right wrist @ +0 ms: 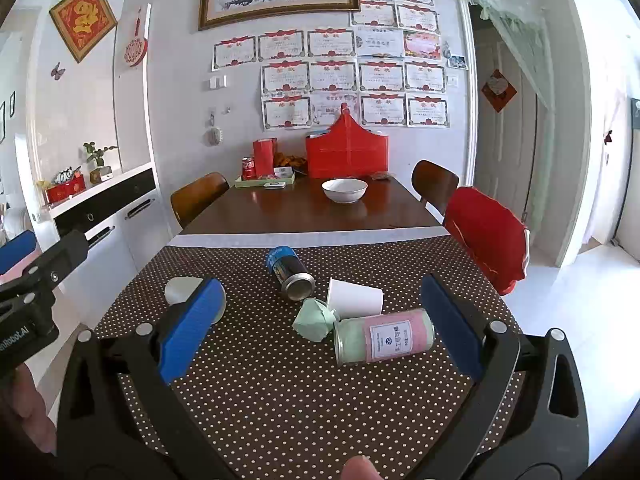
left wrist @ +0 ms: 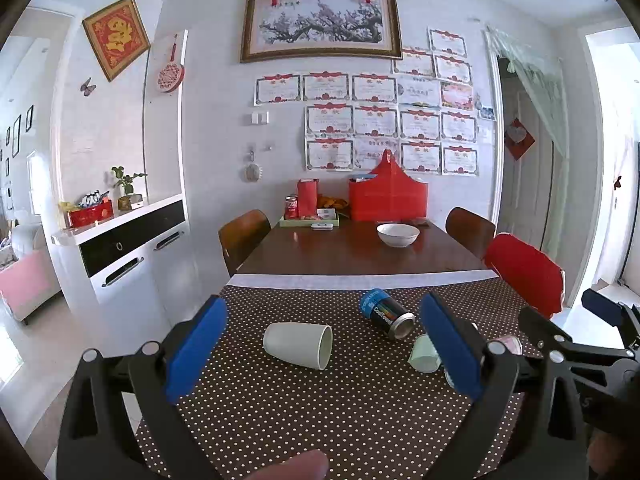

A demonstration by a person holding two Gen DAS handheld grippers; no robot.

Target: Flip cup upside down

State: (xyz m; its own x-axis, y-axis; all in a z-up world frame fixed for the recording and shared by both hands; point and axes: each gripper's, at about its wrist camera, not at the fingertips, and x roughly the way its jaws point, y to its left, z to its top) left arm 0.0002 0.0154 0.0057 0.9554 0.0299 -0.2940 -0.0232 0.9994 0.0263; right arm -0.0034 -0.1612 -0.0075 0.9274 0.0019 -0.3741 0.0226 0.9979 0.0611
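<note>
White cup [left wrist: 298, 345] lay on side on dotted worktop [left wrist: 320, 408], mouth facing right, between spread fingers of left claw [left wrist: 320, 354]. Blue can [left wrist: 387, 313] lay just beyond. Right claw [right wrist: 320, 330] spread, empty, above pink-green can [right wrist: 384, 341].

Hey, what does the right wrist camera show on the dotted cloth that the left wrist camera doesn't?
Only the right wrist view shows the pink-and-green tin whole and the white paper cup, both lying down. Only the left wrist view shows the pale cup whole, on its side, mouth facing right. Both show the blue can, the crumpled green cup, the bowl and both open grippers, left and right.
</note>
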